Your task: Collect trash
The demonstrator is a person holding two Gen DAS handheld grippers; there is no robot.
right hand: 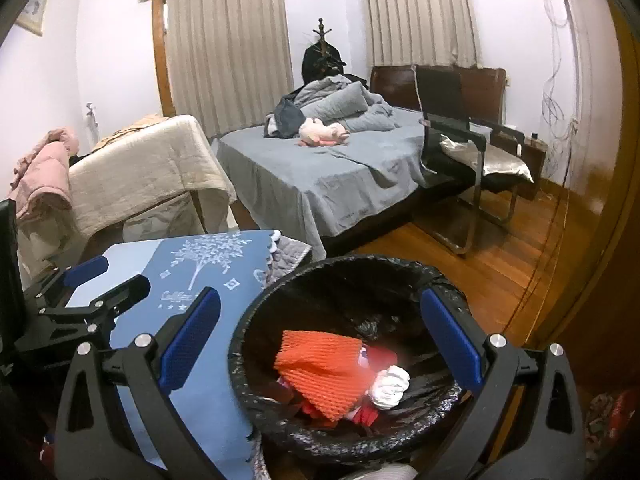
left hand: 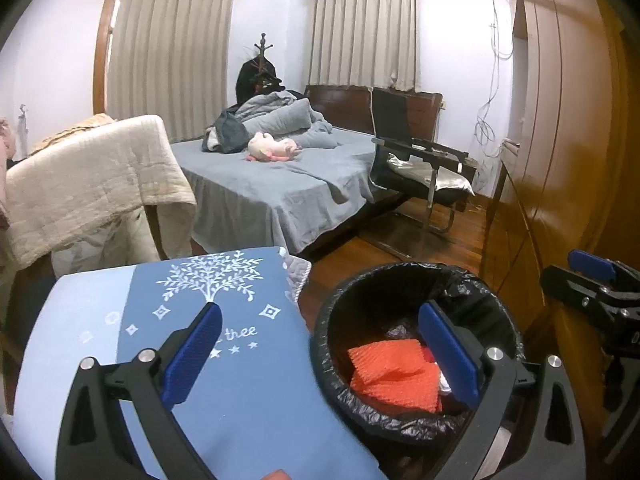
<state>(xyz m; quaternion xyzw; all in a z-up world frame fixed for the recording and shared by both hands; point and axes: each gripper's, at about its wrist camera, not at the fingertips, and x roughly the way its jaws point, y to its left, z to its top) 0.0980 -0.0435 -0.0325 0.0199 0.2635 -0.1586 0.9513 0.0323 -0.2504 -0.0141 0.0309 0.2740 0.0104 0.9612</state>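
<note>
Both tools stand over the bin (right hand: 352,356), which sits at 5 o'clock of the blue tablecloth (left hand: 240,392). Left gripper (left hand: 320,356) and right gripper (right hand: 320,344): jaws fully spread, nothing held. Retract clear of the liner (left hand: 400,424) without snagging it. Inside: one orange foam net (right hand: 324,376), one white wad (right hand: 390,386).

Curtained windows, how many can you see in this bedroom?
2. One curtained window is on the far wall left of the coat stand; the other is above the headboard, right of it. More may lie outside the views.
</note>
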